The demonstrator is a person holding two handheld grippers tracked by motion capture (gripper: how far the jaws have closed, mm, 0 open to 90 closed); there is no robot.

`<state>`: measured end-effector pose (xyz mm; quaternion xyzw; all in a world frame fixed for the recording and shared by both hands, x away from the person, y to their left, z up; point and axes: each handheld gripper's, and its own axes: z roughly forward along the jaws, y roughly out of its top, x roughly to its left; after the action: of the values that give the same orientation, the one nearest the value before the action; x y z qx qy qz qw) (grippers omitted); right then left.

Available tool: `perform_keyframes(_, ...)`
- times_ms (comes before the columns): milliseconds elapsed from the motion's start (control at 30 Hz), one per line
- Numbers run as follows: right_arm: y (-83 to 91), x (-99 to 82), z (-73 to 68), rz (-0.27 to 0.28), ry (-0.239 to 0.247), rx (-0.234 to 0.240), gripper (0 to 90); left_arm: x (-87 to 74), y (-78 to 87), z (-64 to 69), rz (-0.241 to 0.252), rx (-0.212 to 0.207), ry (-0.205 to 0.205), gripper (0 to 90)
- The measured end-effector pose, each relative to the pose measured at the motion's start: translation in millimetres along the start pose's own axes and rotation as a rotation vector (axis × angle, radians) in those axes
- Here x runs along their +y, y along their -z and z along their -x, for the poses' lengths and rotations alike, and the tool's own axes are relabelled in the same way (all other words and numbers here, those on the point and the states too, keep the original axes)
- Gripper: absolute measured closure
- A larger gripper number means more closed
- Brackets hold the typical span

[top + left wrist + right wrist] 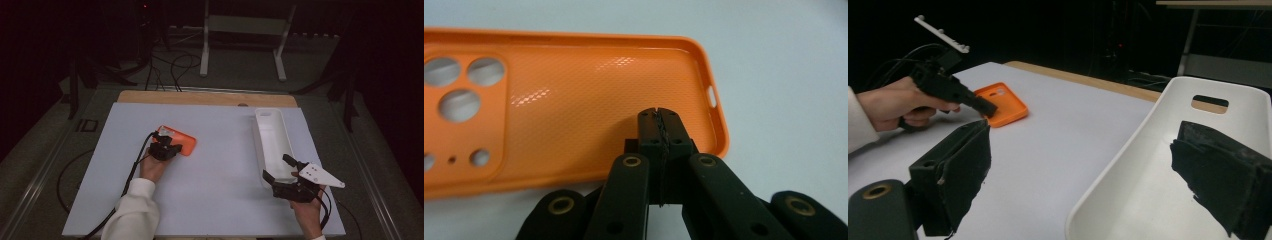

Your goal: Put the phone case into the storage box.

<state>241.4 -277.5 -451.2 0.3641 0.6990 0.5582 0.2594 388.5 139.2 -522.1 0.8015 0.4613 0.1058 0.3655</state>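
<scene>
An orange phone case (179,140) lies inside-up on the white tabletop (215,195), left of centre. In the left gripper view the case (564,100) has its camera holes at the left. My left gripper (659,117) is shut, its jaws pressed together with nothing between them, tips just over the case's inner face near one end. It also appears as the left gripper (166,148) from above and the left gripper (989,110) across the table. My right gripper (1085,142) stands open astride the near side wall of a long white tray (1153,190), one jaw inside, one outside.
The white tray (258,142) runs lengthwise along the table's right side, with a handle slot at its far end. A wooden strip (200,97) edges the table at the back. Cables and a metal stand (242,25) are on the floor beyond.
</scene>
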Motion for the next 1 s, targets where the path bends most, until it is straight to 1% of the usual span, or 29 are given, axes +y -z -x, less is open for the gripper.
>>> perform_keyframes(33, -0.3, -0.1, -0.1, -0.001, 0.0, 0.0, 8.7, -1.7, 2.3, 1.7, -0.008, 0.0, -0.01, 90.0)
perform_keyframes(67, -0.6, 0.0, -0.4, -0.002, 0.002, 0.001, 8.7, -4.7, 6.6, 5.1, -0.023, 0.002, -0.036, 90.0)
perform_keyframes(100, -1.0, 0.1, -1.0, -0.003, 0.002, 0.0, 8.7, -6.3, 8.7, 7.0, -0.03, 0.002, -0.044, 90.0)
perform_keyframes(133, -1.0, 0.1, -1.0, -0.003, 0.002, 0.0, 8.7, -6.3, 8.7, 7.0, -0.03, 0.002, -0.044, 90.0)
perform_keyframes(200, -1.5, 0.5, -1.7, -0.003, 0.005, 0.001, 8.7, -10.1, 12.6, 10.1, -0.036, -0.002, -0.06, 90.0)
perform_keyframes(233, -1.8, 0.9, -2.3, -0.001, 0.005, 0.003, 8.7, -13.4, 16.9, 12.3, -0.047, -0.004, -0.074, 90.0)
perform_keyframes(267, -1.8, 0.9, -2.3, -0.001, 0.005, 0.003, 8.7, -13.4, 16.9, 12.3, -0.047, -0.004, -0.074, 90.0)
perform_keyframes(300, -2.0, 1.0, -2.3, 0.0, 0.005, 0.003, 8.7, -16.0, 21.0, 13.9, -0.057, 0.002, -0.082, 90.0)
perform_keyframes(333, -2.0, 1.0, -2.3, 0.0, 0.005, 0.003, 8.7, -16.0, 21.0, 13.9, -0.057, 0.002, -0.082, 90.0)
perform_keyframes(367, -2.1, 1.0, -2.3, -0.001, 0.006, 0.004, 8.7, -17.9, 23.7, 14.6, -0.065, 0.007, -0.095, 90.0)
perform_keyframes(433, -2.1, 0.8, -2.2, -0.002, 0.005, 0.002, 8.7, -20.6, 27.9, 14.6, -0.074, 0.014, -0.104, 90.0)
perform_keyframes(467, -1.9, 0.4, -1.5, -0.002, 0.004, 0.001, 8.7, -23.8, 32.3, 13.2, -0.086, 0.023, -0.112, 90.0)
perform_keyframes(533, -2.0, 0.4, -1.4, -0.004, 0.001, 0.001, 8.7, -25.4, 34.6, 12.3, -0.091, 0.028, -0.113, 90.0)
perform_keyframes(600, -2.2, 0.2, -1.2, -0.006, 0.003, 0.0, 8.7, -30.8, 43.0, 8.5, -0.107, 0.051, -0.119, 90.0)
perform_keyframes(667, -2.2, 0.1, -0.8, -0.005, 0.004, 0.0, 8.7, -34.1, 48.1, 4.7, -0.113, 0.061, -0.119, 90.0)
perform_keyframes(700, -2.4, 0.1, -0.5, -0.004, 0.004, -0.001, 8.7, -35.9, 50.7, 2.8, -0.115, 0.074, -0.118, 90.0)
perform_keyframes(800, -3.0, -0.4, -0.1, -0.005, 0.003, -0.002, 8.7, -39.3, 55.4, -2.0, -0.115, 0.09, -0.115, 90.0)
perform_keyframes(933, -3.7, -0.5, 0.3, -0.009, 0.003, -0.005, 8.7, -43.6, 62.0, -11.5, -0.115, 0.133, -0.11, 90.0)
perform_keyframes(967, -4.1, -0.5, 0.5, -0.009, 0.004, -0.004, 8.7, -44.4, 63.4, -15.9, -0.11, 0.16, -0.1, 90.0)
perform_keyframes(1000, -4.1, -0.5, 0.5, -0.009, 0.004, -0.004, 8.7, -44.4, 63.4, -15.9, -0.11, 0.16, -0.1, 90.0)
